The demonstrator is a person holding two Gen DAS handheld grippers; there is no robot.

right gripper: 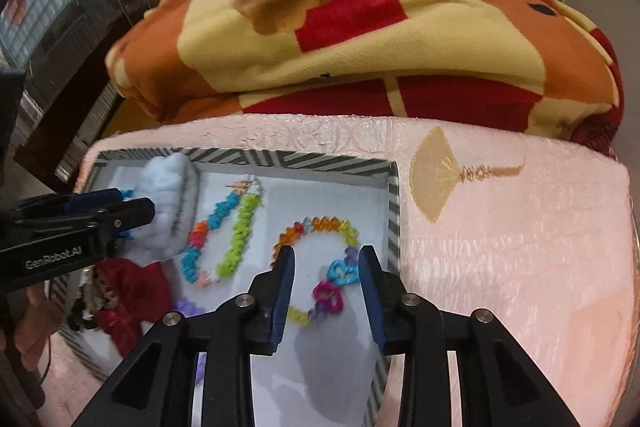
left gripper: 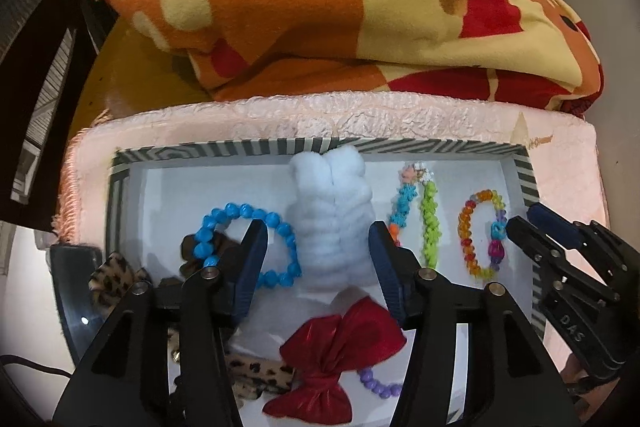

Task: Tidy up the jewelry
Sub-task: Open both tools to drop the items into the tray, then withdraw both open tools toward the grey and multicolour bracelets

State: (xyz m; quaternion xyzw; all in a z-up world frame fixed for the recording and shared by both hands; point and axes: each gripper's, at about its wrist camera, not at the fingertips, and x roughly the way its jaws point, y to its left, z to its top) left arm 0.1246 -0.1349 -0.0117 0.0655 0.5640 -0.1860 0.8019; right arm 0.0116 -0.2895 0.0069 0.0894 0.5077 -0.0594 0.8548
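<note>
Tray (left gripper: 120, 163), striped rim, on pink cloth (left gripper: 560, 139). Left to right inside: blue bead bracelet (left gripper: 224, 215), white fluffy scrunchie (left gripper: 332, 211), blue-green bracelet (left gripper: 428, 223), rainbow bead bracelet (left gripper: 468, 227). Red bow (left gripper: 340, 351) at near edge. Left gripper (left gripper: 318, 251) wide open, straddling scrunchie, contact unclear. Right gripper (right gripper: 326, 291) wide open over rainbow bracelet's near side, gripping nothing.

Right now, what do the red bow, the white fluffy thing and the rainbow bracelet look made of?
Red bow: probably metallic-finish fabric, shiny and crinkled. White fluffy thing: looks like cotton wadding or plush, matte and fuzzy. Rainbow bracelet: likely translucent plastic beads, glossy and see-through.
</note>
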